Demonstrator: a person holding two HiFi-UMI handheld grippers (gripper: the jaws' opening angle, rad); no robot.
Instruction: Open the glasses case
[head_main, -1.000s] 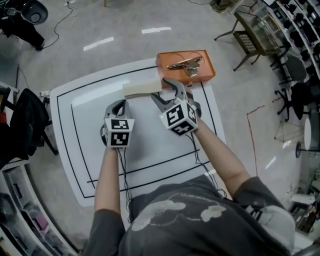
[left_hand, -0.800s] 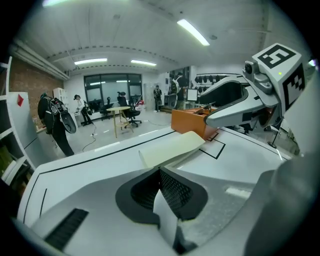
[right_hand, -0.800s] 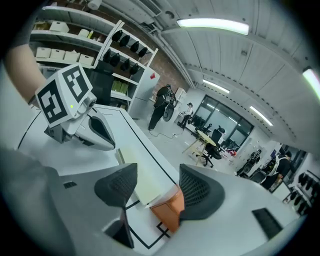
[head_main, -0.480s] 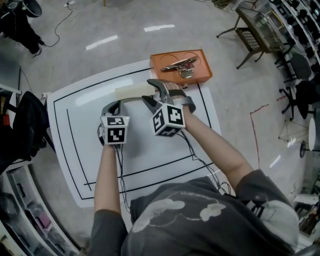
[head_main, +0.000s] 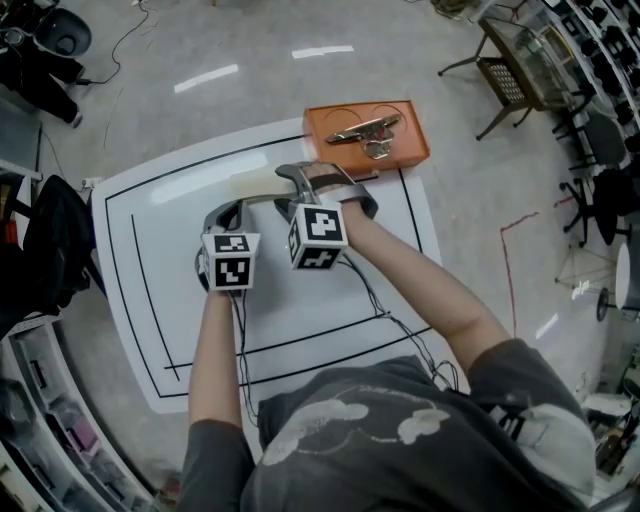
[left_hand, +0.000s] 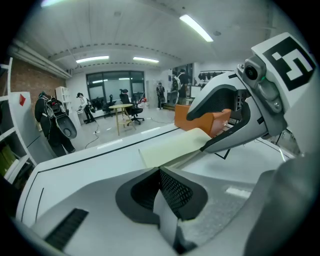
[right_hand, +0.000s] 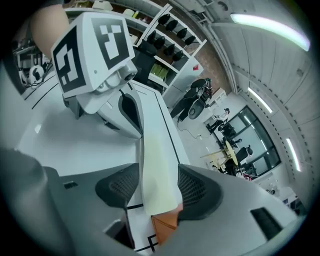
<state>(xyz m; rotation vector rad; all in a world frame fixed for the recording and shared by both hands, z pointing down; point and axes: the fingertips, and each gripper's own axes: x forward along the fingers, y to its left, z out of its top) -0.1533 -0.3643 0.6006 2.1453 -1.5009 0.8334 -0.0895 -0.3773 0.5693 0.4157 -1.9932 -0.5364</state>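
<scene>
Your glasses case (head_main: 255, 185) is pale cream, and the table (head_main: 300, 310) is white, ruled with black lines. The tray (head_main: 335, 150) is orange. Your left gripper (head_main: 232, 206) and right gripper (head_main: 285, 190) are light grey with black, mesh-patterned pads, and each bears a white cube with black square markers. Your shirt (head_main: 400, 460) is dark grey with white cloud shapes.

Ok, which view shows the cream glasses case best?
The left gripper view: the glasses case lies closed, top and side showing. The head view has it mostly under the right gripper. The right gripper view sees only one end, between jaws that have just been closing.
</scene>
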